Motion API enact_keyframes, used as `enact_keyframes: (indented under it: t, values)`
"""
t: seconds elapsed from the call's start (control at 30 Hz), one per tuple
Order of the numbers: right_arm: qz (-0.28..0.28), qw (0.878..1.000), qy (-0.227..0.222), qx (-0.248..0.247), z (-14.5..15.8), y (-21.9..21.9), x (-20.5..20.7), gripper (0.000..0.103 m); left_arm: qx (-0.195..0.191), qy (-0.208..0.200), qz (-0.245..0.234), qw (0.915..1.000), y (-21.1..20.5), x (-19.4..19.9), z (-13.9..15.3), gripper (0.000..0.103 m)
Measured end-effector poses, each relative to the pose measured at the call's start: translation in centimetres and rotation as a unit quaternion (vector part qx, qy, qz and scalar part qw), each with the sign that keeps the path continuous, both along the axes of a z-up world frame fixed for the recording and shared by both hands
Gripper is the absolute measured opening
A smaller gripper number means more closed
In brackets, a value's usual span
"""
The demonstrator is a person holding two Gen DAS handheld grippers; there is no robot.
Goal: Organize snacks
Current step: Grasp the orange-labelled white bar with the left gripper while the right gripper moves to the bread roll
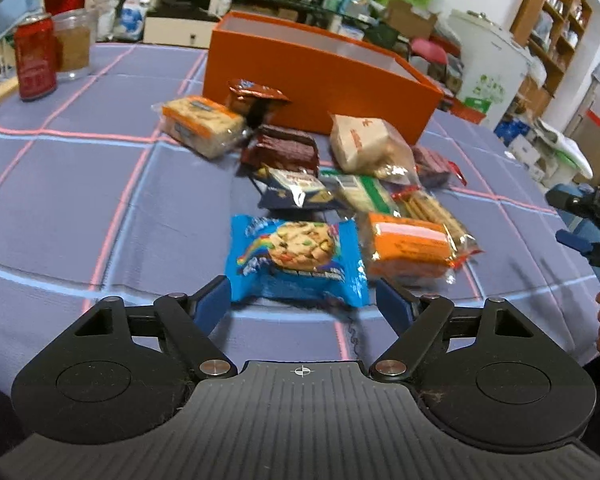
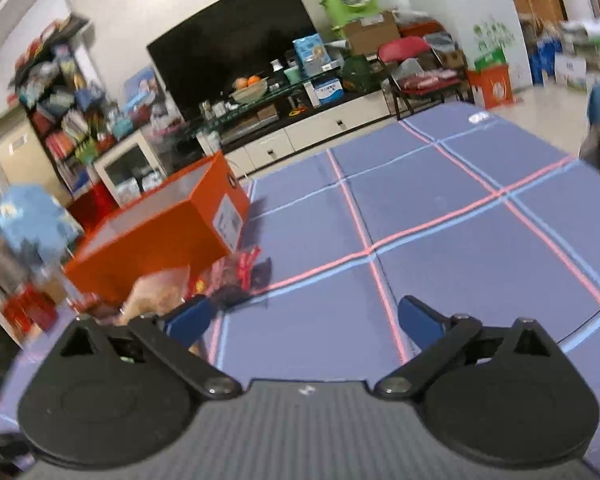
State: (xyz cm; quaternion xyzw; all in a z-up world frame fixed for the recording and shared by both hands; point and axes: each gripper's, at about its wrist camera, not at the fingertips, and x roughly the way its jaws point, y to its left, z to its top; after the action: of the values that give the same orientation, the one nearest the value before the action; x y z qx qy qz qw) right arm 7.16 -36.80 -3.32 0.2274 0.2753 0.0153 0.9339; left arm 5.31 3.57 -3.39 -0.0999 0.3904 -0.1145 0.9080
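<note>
One blue cookie packet [image 1: 298, 260] lies flat on the bench [image 1: 80, 208], nearest of the loose snacks in front of the orange box [image 1: 320, 80]. It looks light, crinkly and slippery, with a brittle cookie inside, so grip gently across its short sides. Its long axis runs left to right in the left wrist view. The left hand-held gripper [image 1: 302, 304] stands open astride the packet's near edge, holding nothing; the right hand-held gripper [image 2: 302, 318] gapes wide over bare cloth, empty.
</note>
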Motion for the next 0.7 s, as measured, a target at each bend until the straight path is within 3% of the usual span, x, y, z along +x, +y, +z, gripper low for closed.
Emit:
enact_keyframes:
  t: [0.13, 0.23, 0.3, 0.37, 0.4, 0.5, 0.53, 0.63, 0.7]
  values:
    - [0.023, 1.000, -0.004, -0.001, 0.4, 0.8, 0.5, 0.099, 0.013, -0.019, 0.061, 0.9979, 2.4, 3.8, 1.3, 0.060]
    - [0.042, 0.999, 0.002, -0.008, 0.2, 1.8, 1.1, 0.099, 0.016, -0.014, 0.103, 0.9944, 4.5, 8.8, 1.7, 0.059]
    - [0.047, 0.999, 0.004, -0.009, 0.2, 2.1, 1.2, 0.099, 0.027, -0.004, 0.116, 0.9929, 5.0, 12.1, 1.4, 0.055]
    - [0.049, 0.999, 0.005, -0.006, 0.1, 2.2, 1.4, 0.099, 0.043, 0.008, 0.122, 0.9916, 5.0, 14.7, 1.3, 0.042]
    - [0.049, 0.999, 0.008, -0.004, 0.0, 2.2, 1.5, 0.099, 0.043, 0.005, 0.118, 0.9920, 4.7, 15.3, 1.3, 0.043]
    - [0.051, 0.998, 0.021, 0.004, -0.4, 2.2, 2.1, 0.099, 0.040, -0.035, 0.110, 0.9925, 4.4, 14.9, 2.1, 0.057]
    - [0.053, 0.998, 0.025, 0.010, -0.6, 2.2, 2.3, 0.099, 0.045, -0.040, 0.115, 0.9916, 4.3, 14.9, 2.1, 0.055]
    - [0.063, 0.997, 0.029, 0.030, -0.8, 2.3, 2.7, 0.099, 0.068, -0.007, 0.126, 0.9896, 3.9, 15.4, 1.0, 0.035]
    - [0.067, 0.997, 0.028, 0.026, -0.7, 2.6, 2.7, 0.099, 0.067, -0.005, 0.138, 0.9881, 4.1, 15.1, 0.5, 0.035]
